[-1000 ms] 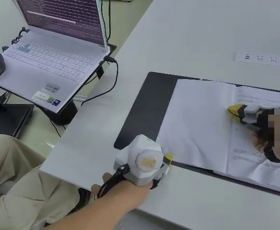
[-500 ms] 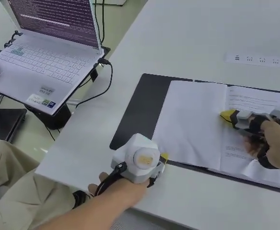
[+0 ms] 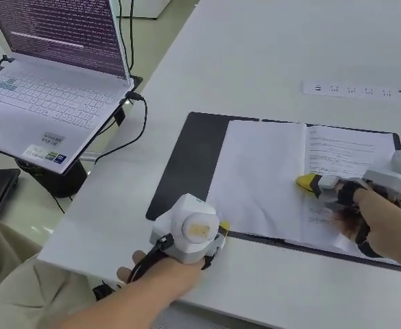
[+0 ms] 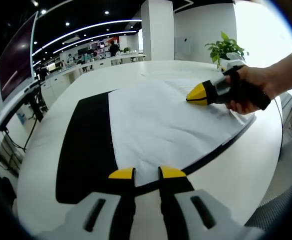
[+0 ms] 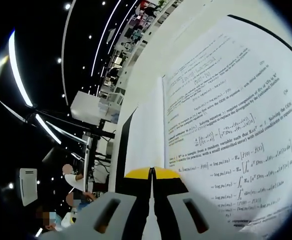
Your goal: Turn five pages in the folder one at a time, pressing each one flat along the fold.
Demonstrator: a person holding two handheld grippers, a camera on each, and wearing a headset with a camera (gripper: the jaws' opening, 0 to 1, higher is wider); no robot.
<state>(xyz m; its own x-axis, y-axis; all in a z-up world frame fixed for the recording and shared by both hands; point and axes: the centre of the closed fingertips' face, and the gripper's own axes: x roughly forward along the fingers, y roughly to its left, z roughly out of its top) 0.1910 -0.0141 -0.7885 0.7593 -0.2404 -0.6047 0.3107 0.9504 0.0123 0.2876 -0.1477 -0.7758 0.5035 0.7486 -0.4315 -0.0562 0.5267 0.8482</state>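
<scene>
On folder fold, right claw closed empty; left claw slightly parted at near edge; laptop, power strip aside.

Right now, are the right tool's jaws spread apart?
No, the right tool has its yellow tips together, no gap, at the fold between the blank page and the printed page.

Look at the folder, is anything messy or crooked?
Nothing is spilled or broken. In the folder, the blank left page looks slightly wavy, not fully flat, beside the fold where the right gripper rests its shut tips.
</scene>
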